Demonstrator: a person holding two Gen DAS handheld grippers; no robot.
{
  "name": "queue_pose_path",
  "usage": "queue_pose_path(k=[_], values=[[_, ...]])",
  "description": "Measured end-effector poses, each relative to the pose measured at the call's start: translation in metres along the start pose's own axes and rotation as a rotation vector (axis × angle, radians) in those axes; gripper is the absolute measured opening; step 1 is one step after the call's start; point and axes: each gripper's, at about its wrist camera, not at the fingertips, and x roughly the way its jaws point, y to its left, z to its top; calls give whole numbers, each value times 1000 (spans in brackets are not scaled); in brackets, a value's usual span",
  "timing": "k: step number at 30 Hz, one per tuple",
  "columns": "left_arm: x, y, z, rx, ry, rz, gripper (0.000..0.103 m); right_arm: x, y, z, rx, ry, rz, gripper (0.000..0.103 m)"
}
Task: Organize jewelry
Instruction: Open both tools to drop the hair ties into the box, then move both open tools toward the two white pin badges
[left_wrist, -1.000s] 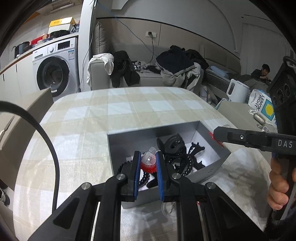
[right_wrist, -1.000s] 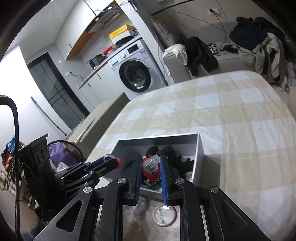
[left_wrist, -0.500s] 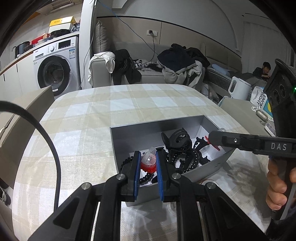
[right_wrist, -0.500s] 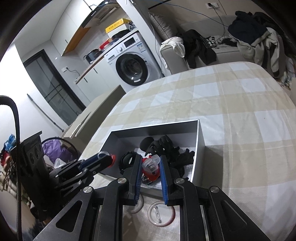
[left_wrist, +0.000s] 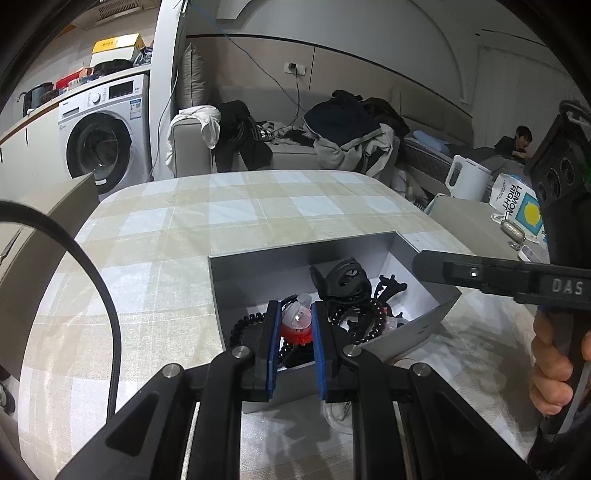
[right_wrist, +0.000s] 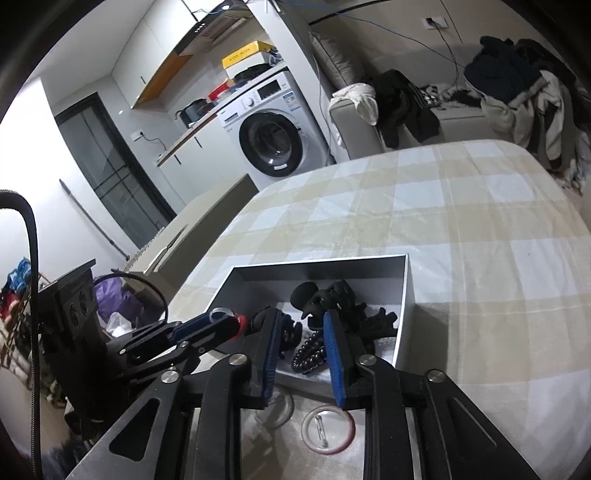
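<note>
Since a second ago the right gripper (right_wrist: 301, 350) has let go of the red and clear piece it clamped, and its blue-padded fingers (right_wrist: 334, 354) now stand wide apart with nothing between them, poised over the near edge of the grey box (right_wrist: 404, 291). Meanwhile the left gripper (left_wrist: 294, 332) keeps its fingers (left_wrist: 272, 343) narrow, holding a small red and clear jewelry piece (left_wrist: 295, 323) above the near left part of the box (left_wrist: 258, 266). From the right wrist view, the left gripper's tip (right_wrist: 225, 323) shows at the box's left wall with a bit of red and clear plastic at its end. Inside the box lie a black claw clip (left_wrist: 343, 278), a black bead bracelet (right_wrist: 308, 354) near the front wall, and a black coiled hair tie (left_wrist: 245, 325) at the left, all bunched together and touching. On the checked cloth of the bench (right_wrist: 461, 221), just in front of the box's near wall, lie two clear round badges: one with a reddish rim and a pin across it (right_wrist: 327, 428), the other (right_wrist: 275, 410) partly hidden beneath the right gripper's left finger. The person's right hand (left_wrist: 554, 369) grips the handle at the bench's right edge. Beyond the bench stand a washing machine (left_wrist: 107, 136) and a sofa heaped with clothes (left_wrist: 347, 129).
</note>
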Motion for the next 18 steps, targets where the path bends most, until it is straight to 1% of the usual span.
queue_pose_path(k=[2, 3, 4, 5, 7, 8, 9, 10, 11, 12, 13, 15, 16, 18], values=[[-2, -2, 1, 7, 5, -9, 12, -4, 0, -1, -9, -3, -4, 34], [-3, -4, 1, 13, 9, -17, 16, -8, 1, -3, -20, -5, -15, 36], [-5, -5, 1, 19, 11, -28, 25, -10, 1, -4, -28, -5, -22, 43], [-8, -7, 1, 25, 11, -41, 31, -12, 2, -6, -39, -2, -30, 52], [-12, -8, 2, 26, 7, -53, 59, -20, 3, -12, -63, -12, -33, 59], [-16, -9, 1, 20, 0, -60, 65, -25, 2, -16, -72, -23, -29, 68], [-18, -9, 0, 15, -1, -64, 74, -28, 1, -18, -73, -31, -26, 74], [-21, -8, -1, 6, -2, -71, 78, -32, 0, -22, -70, -43, -28, 85], [-23, -6, -2, -5, -2, -77, 79, -35, -1, -24, -69, -54, -31, 92], [-26, -5, -4, -17, -5, -83, 82, -37, -1, -26, -69, -63, -35, 95], [-30, -3, -7, -29, -14, -84, 90, -39, -1, -30, -74, -62, -42, 100], [-38, -1, -15, -40, -42, -66, 102, -37, 0, -37, -97, -45, -59, 102], [-43, 0, -20, -46, -65, -54, 102, -35, 1, -40, -110, -32, -69, 102], [-46, -1, -27, -46, -66, -36, 102, -28, 2, -45, -147, 7, -88, 102]])
